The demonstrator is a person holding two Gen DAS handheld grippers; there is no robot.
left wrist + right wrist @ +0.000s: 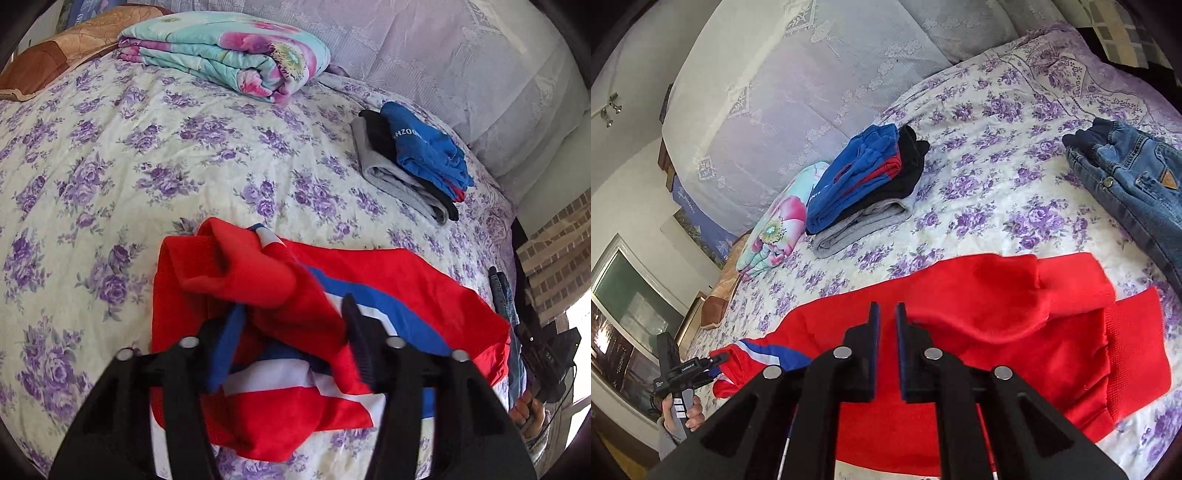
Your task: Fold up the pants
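Left tongs (pixel 291 332) pinch a bunched fold of the red pants (pixel 295 417) between their pads; right tongs (pixel 886 332) are nearly closed above the same pants (pixel 997 332), whether cloth is caught I can't tell. Pants lie crumpled on the near bed (pixel 110 166); jeans (pixel 1137 184) beside them. Further back a folded clothes stack (pixel 413 162), then a floral blanket (pixel 229 51). No containers.

Bright soft daylight, perhaps window-lit; fisheye-bent dark corners; slight blur
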